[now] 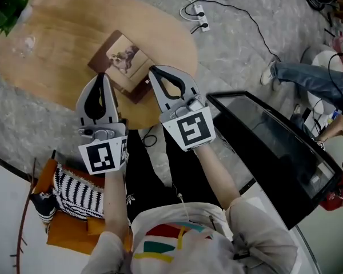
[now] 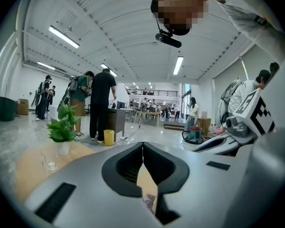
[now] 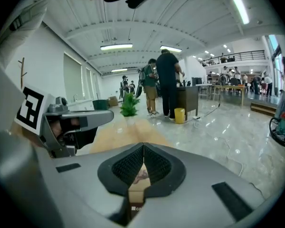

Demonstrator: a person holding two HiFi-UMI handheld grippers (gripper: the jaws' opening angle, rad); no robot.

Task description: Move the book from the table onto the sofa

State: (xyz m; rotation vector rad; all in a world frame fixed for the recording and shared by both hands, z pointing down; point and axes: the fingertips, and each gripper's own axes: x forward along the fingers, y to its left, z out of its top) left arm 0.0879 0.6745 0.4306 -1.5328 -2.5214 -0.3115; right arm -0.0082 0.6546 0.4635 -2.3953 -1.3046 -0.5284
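A brown book [image 1: 124, 59] with a pale picture on its cover lies flat near the front edge of the oval wooden table [image 1: 57, 67]. My left gripper [image 1: 102, 75] hovers at the book's near left corner, its jaws shut with nothing between them. To its right, my right gripper [image 1: 151, 69] is also shut and empty, its tip over the book's near right corner. In the left gripper view the fingertips [image 2: 142, 144] meet, and a strip of the book [image 2: 149, 201] shows below them. The right gripper view shows the same book [image 3: 141, 176] under closed tips [image 3: 143, 146].
A potted plant [image 1: 6, 7] and a small glass [image 1: 26, 43] stand at the table's far left. An orange seat with a striped cushion [image 1: 74, 196] is at lower left. A black screen [image 1: 274, 153] stands to the right, with a power strip [image 1: 201, 17] and a person's legs [image 1: 308, 76] beyond.
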